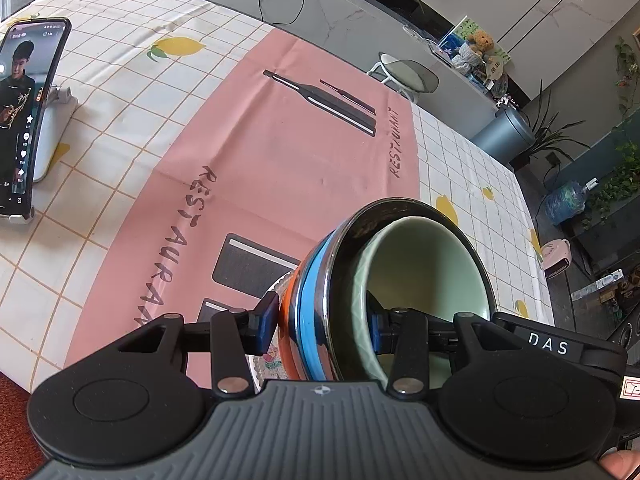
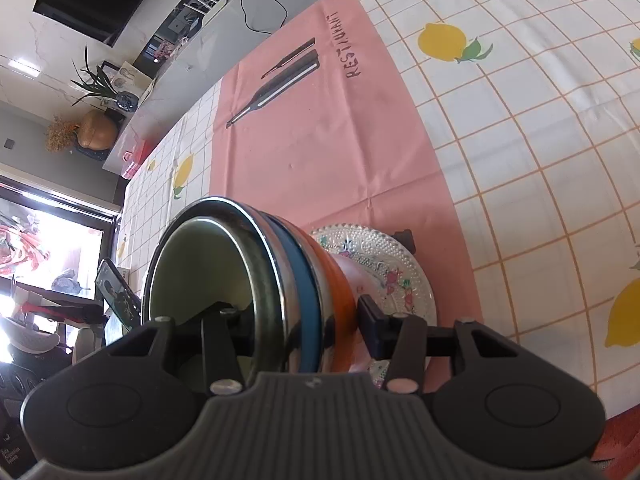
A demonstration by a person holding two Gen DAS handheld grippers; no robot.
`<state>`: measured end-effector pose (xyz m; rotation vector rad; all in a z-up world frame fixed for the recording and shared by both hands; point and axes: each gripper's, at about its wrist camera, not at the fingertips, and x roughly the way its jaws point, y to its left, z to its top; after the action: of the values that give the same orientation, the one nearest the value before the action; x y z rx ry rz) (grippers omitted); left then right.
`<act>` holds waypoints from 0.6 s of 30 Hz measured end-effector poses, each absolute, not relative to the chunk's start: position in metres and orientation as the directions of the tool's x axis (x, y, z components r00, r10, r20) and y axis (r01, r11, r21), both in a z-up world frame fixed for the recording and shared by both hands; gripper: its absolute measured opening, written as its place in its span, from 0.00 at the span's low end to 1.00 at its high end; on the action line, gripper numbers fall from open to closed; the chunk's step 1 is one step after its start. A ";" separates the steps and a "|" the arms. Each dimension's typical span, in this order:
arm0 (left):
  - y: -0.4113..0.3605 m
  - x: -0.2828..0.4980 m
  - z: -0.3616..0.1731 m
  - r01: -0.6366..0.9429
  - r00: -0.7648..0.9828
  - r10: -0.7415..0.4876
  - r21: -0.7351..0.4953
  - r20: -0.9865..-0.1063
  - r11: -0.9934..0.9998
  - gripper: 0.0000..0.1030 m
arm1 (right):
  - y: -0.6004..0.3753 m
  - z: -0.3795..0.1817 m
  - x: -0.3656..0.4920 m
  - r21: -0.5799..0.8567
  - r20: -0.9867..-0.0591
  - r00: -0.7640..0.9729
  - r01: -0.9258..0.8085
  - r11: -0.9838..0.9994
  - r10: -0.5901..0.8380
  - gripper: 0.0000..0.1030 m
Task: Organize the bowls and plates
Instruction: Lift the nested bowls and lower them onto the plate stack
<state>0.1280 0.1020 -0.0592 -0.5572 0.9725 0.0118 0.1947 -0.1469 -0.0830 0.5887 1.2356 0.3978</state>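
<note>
Both grippers clamp the same nested stack of bowls from opposite sides, above a pink rectangular placemat (image 1: pixel 280 152) printed with dark cutlery shapes and the word RESTAURANT, which lies on a white checked tablecloth with yellow lemons (image 1: pixel 132 60). The stack is made of a pale green ceramic bowl (image 1: pixel 424 268) sitting inside a shiny dark metal bowl (image 1: pixel 340 280), which sits in a blue-rimmed bowl (image 1: pixel 308 300), with an orange bowl (image 1: pixel 289 304) outermost. The left gripper (image 1: pixel 320 320) has its jaws pinched across the near wall of the stack: one pad presses the orange outside, the other lies inside against the green bowl. The right gripper (image 2: pixel 304 320) grips the opposite wall in the same way, with one finger inside the green bowl (image 2: pixel 200 264) and the other pressed on the orange bowl (image 2: pixel 340 292). Under the stack, resting on the placemat, is a clear embossed glass plate with a pink flower pattern (image 2: pixel 384 264); the base of the stack appears to meet or nearly meet its centre, though actual contact cannot be told. In the left wrist view a smartphone showing a video (image 1: pixel 28 120) stands propped on a white stand at the far left of the table, well apart from the stack. A fingertip (image 1: pixel 620 466) shows at the lower right edge of that view.
</note>
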 end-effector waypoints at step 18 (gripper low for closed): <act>0.091 0.135 -0.064 -0.214 0.539 -0.229 -0.395 -0.810 0.893 0.46 | -0.142 -0.087 0.200 0.577 -0.780 0.295 -0.003 0.817 0.552 0.49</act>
<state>0.1355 0.0913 -0.0637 -0.4869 1.0122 -0.0090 0.1998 -0.1423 -0.0871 0.5267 1.2284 0.3927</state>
